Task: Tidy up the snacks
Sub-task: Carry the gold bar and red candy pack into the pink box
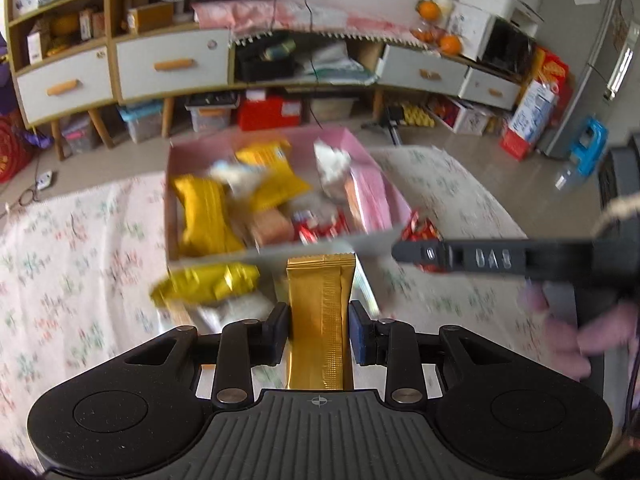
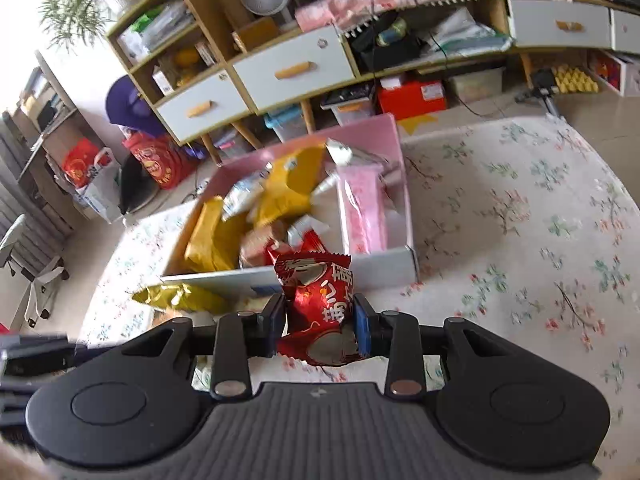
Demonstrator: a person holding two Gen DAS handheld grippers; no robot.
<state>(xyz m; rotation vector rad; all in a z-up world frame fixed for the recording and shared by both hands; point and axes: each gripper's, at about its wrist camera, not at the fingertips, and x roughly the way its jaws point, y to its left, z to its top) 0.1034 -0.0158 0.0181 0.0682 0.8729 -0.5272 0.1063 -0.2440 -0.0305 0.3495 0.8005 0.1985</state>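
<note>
The gold snack bar (image 1: 320, 312) stands lengthwise between the fingers of the left gripper (image 1: 319, 330), clamped at both sides, its far end near the front wall of the pink box (image 1: 256, 152). The red snack packet (image 2: 320, 304) is pinched crosswise in the right gripper (image 2: 320, 322), in front of the same wall. The box sits on the floral cloth (image 2: 520, 220) and holds yellow, pink and red packets. A crumpled gold wrapper (image 1: 208, 284) lies on the cloth just outside the box. In the left wrist view, the right gripper's finger (image 1: 472, 258) extends from the right edge, beside a gloved hand (image 1: 592, 332).
</note>
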